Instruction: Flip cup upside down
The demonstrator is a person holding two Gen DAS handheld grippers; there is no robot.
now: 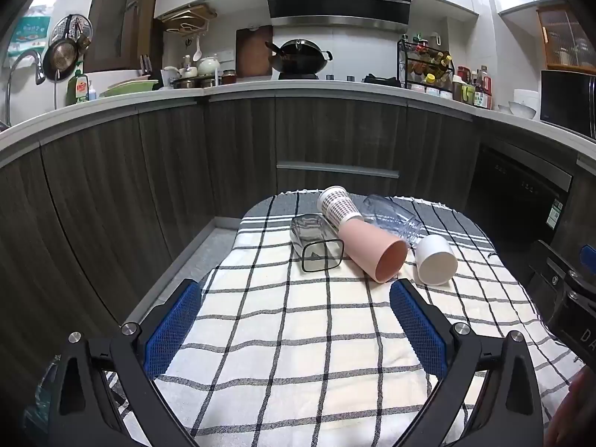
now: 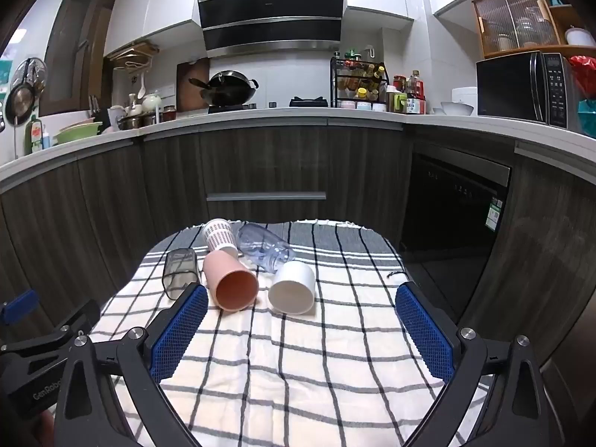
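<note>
Both tongs — left tongs point(image 1: 294, 320) and right tongs point(image 2: 301, 320) — gape released above the checked cloth point(image 1: 298, 354), and the pink cup point(image 2: 231, 283), lying on its side at twelve o'clock, touches its neighbours — a careless grab could roll them off the counter.

Cups lying on their sides: five, all on the checked cloth point(image 2: 298, 365).
Pink cup point(image 2: 231, 285): one.
Plain white cup point(image 2: 292, 288): one.
White cup with a dot pattern point(image 2: 219, 236): one.
Clear bluish cup point(image 2: 266, 249): one.
Smoky square-sided cup point(image 2: 179, 272): one.
Checked cloths: one.
Grippers: two, the left gripper point(image 1: 296, 326) and the right gripper point(image 2: 301, 331).
Blue-padded fingers point(image 2: 180, 331): two on each gripper, four altogether.
</note>
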